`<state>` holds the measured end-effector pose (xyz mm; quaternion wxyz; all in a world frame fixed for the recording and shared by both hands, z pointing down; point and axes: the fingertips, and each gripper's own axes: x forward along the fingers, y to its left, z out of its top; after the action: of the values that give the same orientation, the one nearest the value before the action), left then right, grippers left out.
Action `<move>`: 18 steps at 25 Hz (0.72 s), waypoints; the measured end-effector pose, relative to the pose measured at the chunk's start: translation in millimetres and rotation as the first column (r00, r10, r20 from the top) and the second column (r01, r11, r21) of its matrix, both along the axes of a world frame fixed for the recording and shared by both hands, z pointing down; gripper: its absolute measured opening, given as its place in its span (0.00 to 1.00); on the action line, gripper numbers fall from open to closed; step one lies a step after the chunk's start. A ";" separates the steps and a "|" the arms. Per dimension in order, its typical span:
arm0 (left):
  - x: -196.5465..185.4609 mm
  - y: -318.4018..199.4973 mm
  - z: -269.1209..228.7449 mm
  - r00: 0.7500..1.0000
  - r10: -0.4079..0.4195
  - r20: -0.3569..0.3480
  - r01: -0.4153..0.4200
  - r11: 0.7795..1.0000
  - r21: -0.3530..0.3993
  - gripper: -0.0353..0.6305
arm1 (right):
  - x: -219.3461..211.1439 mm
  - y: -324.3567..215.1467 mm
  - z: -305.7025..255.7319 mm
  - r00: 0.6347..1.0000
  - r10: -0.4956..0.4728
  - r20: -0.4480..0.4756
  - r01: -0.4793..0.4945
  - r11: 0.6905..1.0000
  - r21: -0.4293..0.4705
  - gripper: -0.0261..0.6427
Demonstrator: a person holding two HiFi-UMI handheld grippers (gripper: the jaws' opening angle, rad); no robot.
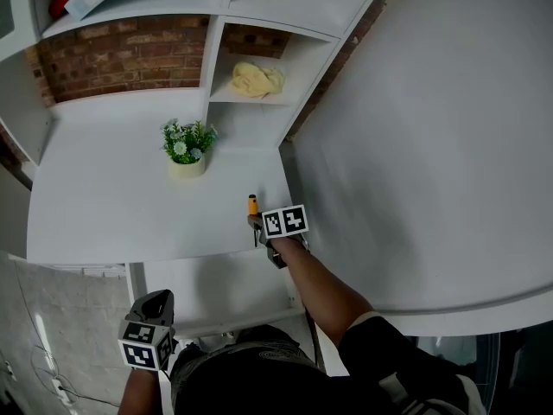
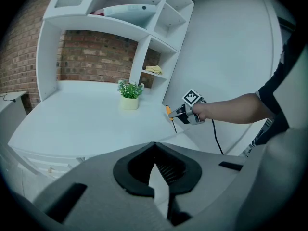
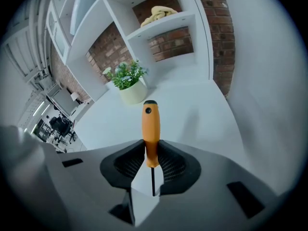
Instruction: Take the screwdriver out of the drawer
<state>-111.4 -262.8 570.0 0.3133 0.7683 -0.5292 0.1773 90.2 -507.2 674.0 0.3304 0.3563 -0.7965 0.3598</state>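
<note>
The right gripper's [image 3: 150, 146] two fingers [image 3: 127, 165] are closed on the screwdriver [image 3: 150, 129]. They squeeze the low end of its orange handle, one dark pad on each side. The gap between them is only as wide as the handle. The handle sticks up past the fingertips, with a black cap on its end. The thin metal rod runs back between the fingers.

The left gripper's [image 2: 154, 144] fingers [image 2: 168, 170] are closed with their tips touching. Nothing is between them. They touch nothing else.

From the head view, the right gripper [image 1: 259, 225] holds the screwdriver [image 1: 252, 204] over the front right corner of the white desk [image 1: 112, 206]. The orange end points away from the person and the rod points back toward the desk's front edge. A bare arm reaches out to it. I cannot tell if the rod touches the desk. The left gripper [image 1: 155, 301] is low, in front of the desk and well apart from the screwdriver.

From the left gripper view, the right gripper [image 2: 180, 113] and the screwdriver [image 2: 168, 110] are off to the right by the desk corner.

A small green plant [image 1: 187, 150] in a pale pot stands farther back on the desk. A yellow cloth [image 1: 255, 79] lies on a white shelf above it, in front of a brick wall [image 1: 121, 54].
</note>
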 end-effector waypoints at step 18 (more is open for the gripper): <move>4.7 15.1 6.2 0.998 -0.068 0.006 0.069 0.997 -0.036 0.08 | 7.1 -41.6 45.9 0.981 0.193 -0.028 -0.195 0.972 -0.128 0.17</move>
<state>-106.7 -247.7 576.2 0.3319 0.7434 -0.5527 0.1780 97.4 -548.9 719.9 0.3224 0.4130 -0.7300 0.4389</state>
